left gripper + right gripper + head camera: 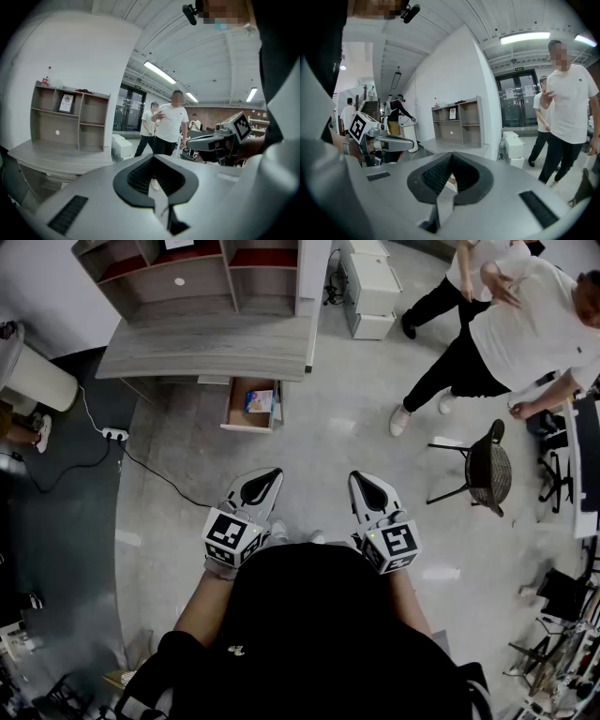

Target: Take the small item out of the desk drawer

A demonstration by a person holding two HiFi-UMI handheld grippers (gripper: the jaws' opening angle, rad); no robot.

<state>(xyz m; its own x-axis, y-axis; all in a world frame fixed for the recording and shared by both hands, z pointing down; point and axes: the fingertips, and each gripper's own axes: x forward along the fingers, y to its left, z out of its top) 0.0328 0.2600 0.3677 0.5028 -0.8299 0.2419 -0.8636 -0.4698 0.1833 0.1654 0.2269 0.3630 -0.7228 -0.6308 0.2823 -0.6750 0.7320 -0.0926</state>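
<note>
Head view showed me the drawer (232, 407) standing open below the front edge of the desk (206, 348), with the small colourful item (259, 400) lying inside toward its right wall. My left gripper (267, 478) and right gripper (362, 480) hung well short of it, both with jaws closed together on nothing. Going in like that, I judged, a closed tip would shove the item deeper, and the floor cable (150, 470) beside my path could snag a foot.

Open desk drawer (237, 401) holds a small colourful item (260, 400).
</note>
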